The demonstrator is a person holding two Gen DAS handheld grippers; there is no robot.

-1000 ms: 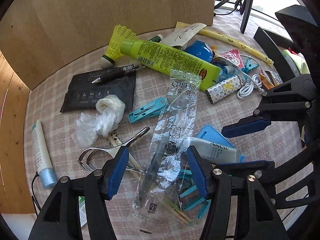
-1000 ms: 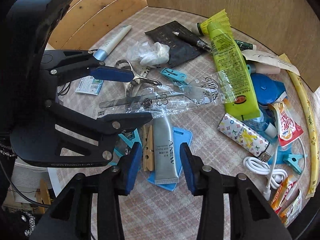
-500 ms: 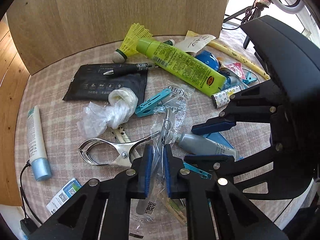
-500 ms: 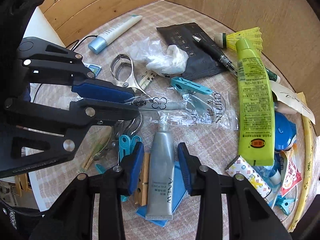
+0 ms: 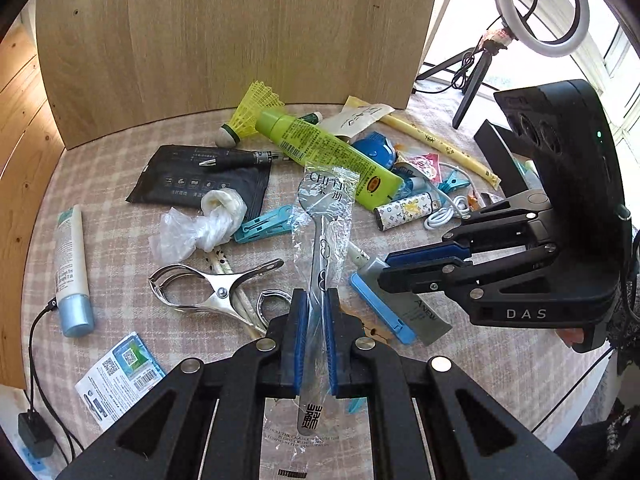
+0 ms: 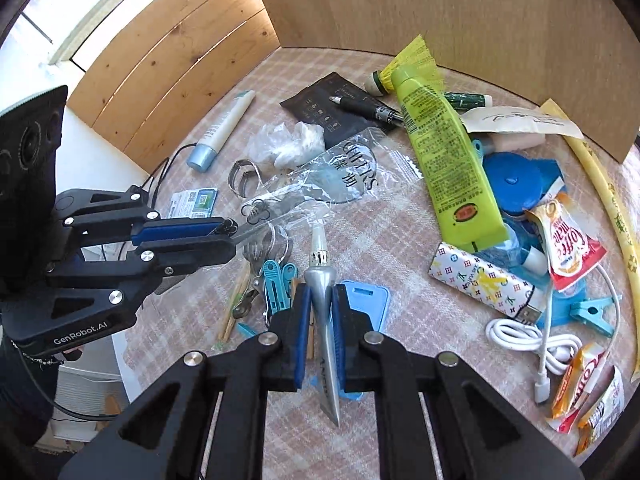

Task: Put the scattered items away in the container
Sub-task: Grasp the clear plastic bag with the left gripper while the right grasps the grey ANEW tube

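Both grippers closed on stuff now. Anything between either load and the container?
Cannot say: no container shows in either view. The left gripper is shut on the bagged spoon, the right gripper on the silver tube. Nothing lies on top of either item; the spoon's bag hangs over the teal clothespin.

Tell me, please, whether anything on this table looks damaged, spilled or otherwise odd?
Nothing is spilled or visibly damaged. The oddest thing is the silver tube: the right gripper pinches its flat crimped end, so it hangs tilted. The rest is ordinary clutter.
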